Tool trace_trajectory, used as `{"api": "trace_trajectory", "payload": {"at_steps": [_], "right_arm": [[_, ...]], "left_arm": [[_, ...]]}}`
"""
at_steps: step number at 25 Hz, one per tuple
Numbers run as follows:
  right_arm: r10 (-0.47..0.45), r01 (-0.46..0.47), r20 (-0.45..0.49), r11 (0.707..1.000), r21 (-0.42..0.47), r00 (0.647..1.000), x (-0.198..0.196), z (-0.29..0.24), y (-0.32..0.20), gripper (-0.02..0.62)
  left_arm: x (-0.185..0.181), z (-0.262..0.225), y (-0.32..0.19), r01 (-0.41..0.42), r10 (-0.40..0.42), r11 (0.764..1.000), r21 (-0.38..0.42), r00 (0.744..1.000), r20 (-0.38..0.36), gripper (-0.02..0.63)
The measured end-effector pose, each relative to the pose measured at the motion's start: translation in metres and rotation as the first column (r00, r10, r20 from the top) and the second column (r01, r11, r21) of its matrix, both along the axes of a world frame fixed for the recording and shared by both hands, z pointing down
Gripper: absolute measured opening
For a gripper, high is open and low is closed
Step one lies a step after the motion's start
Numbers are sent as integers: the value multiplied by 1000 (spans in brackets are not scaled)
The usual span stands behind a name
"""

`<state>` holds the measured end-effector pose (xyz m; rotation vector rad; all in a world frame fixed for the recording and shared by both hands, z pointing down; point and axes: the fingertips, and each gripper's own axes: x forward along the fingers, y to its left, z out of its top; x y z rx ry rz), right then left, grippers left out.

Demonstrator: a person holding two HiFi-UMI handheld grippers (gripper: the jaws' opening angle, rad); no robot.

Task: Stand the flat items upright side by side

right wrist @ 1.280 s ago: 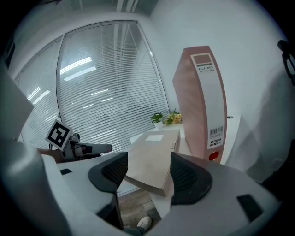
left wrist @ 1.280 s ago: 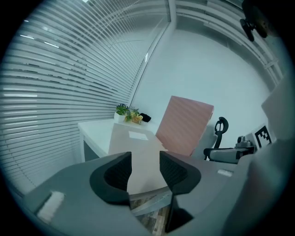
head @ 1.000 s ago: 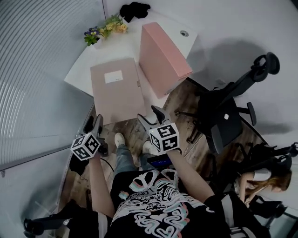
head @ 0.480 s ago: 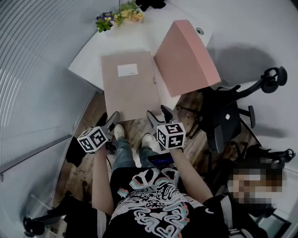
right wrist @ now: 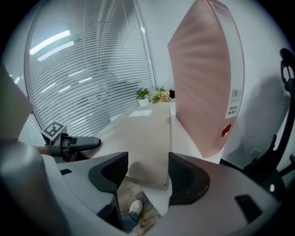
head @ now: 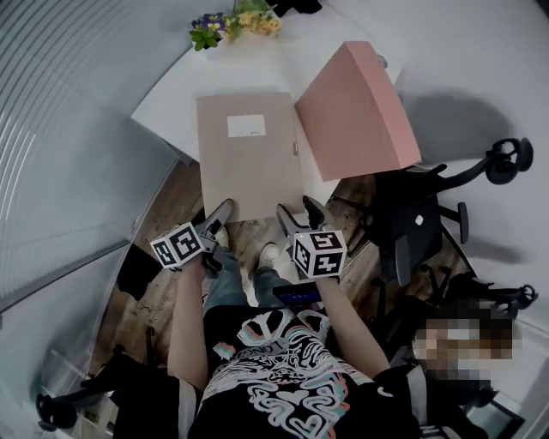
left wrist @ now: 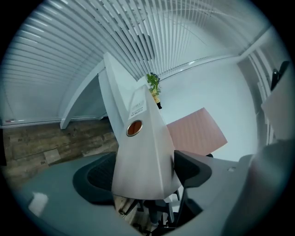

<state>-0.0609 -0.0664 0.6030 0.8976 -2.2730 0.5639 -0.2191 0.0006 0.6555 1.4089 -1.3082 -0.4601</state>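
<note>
A tan box file [head: 249, 154] lies flat on the white table [head: 167, 99], its near end hanging over the edge. A pink box file [head: 356, 107] stands upright just to its right. My left gripper [head: 220, 225] is rolled on its side at the tan file's near left corner. In the left gripper view the file's grey spine [left wrist: 138, 147], with a round finger hole, sits between the jaws. They have just been opening, and I see no pad pressing. My right gripper [head: 298, 211] is open at the near right corner [right wrist: 147, 152]. The pink file [right wrist: 203, 83] rises beyond it.
A pot of flowers [head: 236, 24] stands at the table's far edge. A black office chair [head: 412, 223] stands close on the right. Slatted blinds [head: 60, 129] run along the left. My shoes [head: 270, 255] rest on the wood floor under the overhanging file.
Both grippers have come down to the tan file's near edge. The left one has rolled onto its side, with its jaws now around the spine.
</note>
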Motion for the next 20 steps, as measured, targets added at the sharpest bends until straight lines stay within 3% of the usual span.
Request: {"api": "trace_trajectory", "payload": {"at_steps": [5, 20], "right_arm": [[-25, 27, -39, 999, 33, 999, 2, 3, 0, 252], [-27, 27, 18, 999, 24, 999, 6, -1, -2, 247]], "left_arm": [[0, -4, 0, 2, -2, 1000, -2, 1000, -17, 367], [1, -35, 4, 1, -2, 1000, 15, 1000, 23, 341]]}}
